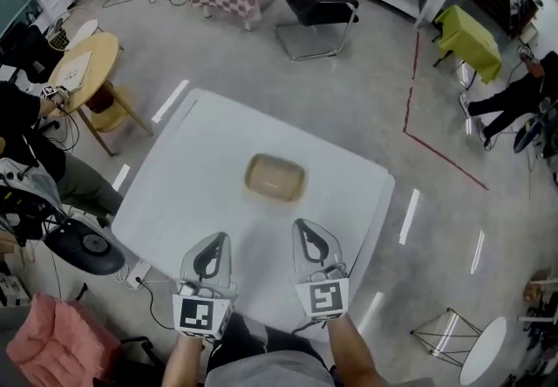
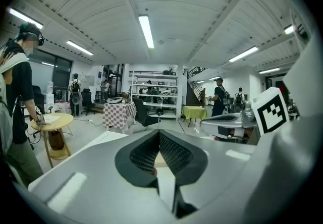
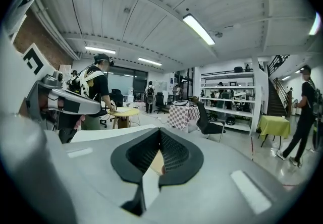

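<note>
Both grippers, the left gripper point(image 1: 217, 241) and the right gripper point(image 1: 302, 226), hang clenched on nothing over the white table point(image 1: 174, 193). Just ahead, between them, lies a tan rounded-rectangular thing point(image 1: 275, 177), perhaps a dish.

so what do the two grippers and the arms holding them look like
Both the left gripper and the right gripper have smooth pale grey shells that taper to a point, with black mesh-textured pads lining the jaws. Each carries a white cube printed with black square markers, one on the left and one on the right. No cables show on them. The forearms are bare, with no sleeves.
</note>
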